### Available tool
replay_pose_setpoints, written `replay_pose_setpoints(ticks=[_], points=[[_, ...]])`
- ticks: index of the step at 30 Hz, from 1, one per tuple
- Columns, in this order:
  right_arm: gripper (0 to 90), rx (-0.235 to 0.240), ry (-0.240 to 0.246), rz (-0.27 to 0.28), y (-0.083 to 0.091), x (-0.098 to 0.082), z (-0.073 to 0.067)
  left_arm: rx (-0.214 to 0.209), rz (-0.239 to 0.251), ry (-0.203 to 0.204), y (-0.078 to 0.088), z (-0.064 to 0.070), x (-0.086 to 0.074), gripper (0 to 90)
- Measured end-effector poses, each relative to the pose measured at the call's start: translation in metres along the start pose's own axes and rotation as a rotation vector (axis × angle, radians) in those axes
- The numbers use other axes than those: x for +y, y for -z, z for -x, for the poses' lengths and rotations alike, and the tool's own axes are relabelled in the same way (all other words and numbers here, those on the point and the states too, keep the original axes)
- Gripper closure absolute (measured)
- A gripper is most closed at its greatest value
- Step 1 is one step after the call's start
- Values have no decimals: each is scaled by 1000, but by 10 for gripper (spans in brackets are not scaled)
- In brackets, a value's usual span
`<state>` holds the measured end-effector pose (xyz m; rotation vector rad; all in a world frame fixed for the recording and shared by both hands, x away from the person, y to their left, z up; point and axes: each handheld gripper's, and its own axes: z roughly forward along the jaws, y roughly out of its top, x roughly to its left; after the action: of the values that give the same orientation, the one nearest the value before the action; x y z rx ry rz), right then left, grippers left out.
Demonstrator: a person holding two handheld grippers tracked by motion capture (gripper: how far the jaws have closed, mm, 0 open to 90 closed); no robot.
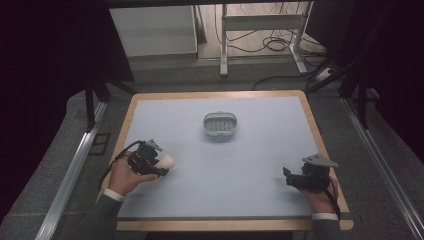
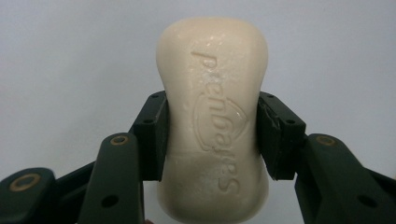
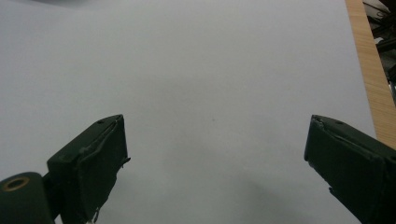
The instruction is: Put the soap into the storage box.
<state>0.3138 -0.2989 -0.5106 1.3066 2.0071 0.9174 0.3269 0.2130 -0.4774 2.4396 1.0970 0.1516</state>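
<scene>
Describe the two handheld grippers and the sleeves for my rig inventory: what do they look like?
Both are black two-jaw tools. The left gripper has blocky black jaws with flat rectangular pads, brass-ringed pivot holes and a black cable looping off its back. The right gripper bears a grey three-cornered plate on top. The person wears grey sleeves with white cuffs.

Bare blue mat (image 1: 260,165) lies open between my left gripper (image 1: 162,167) and right gripper (image 1: 288,177). The one obstacle is a grey dish (image 1: 220,124), well beyond them at the mat's middle.
</scene>
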Motion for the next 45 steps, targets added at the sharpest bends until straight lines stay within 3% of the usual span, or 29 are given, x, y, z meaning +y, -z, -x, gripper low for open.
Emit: replay_pose_setpoints(ticks=[45], points=[[57,-10,2,-12,-2,-1,0,21,47,-78,5,-4,56,498]])
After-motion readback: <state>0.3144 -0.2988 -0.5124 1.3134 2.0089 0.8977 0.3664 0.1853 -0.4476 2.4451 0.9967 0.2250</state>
